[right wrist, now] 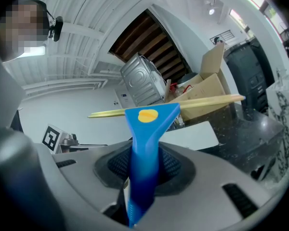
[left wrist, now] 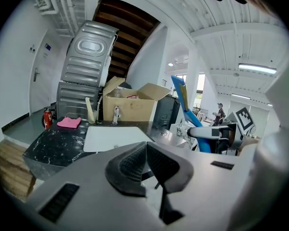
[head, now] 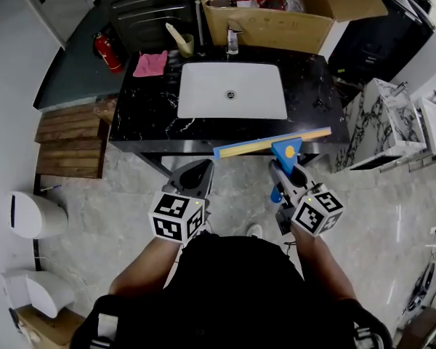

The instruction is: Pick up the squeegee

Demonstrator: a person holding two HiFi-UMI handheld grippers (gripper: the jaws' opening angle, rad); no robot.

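The squeegee has a blue handle, a yellow dot and a long yellow-edged blade. My right gripper is shut on its handle and holds it up in front of the counter's near edge, blade across and slightly tilted. In the right gripper view the blue handle of the squeegee stands clamped between the dark pads, blade on top. My left gripper hangs beside it on the left, shut with nothing in it; its pads meet in the left gripper view, where the squeegee shows at the right.
A black marble counter carries a white sink, a faucet, a pink cloth and a cup with a brush. A cardboard box stands behind. Wooden pallets lie left, a marble cabinet right.
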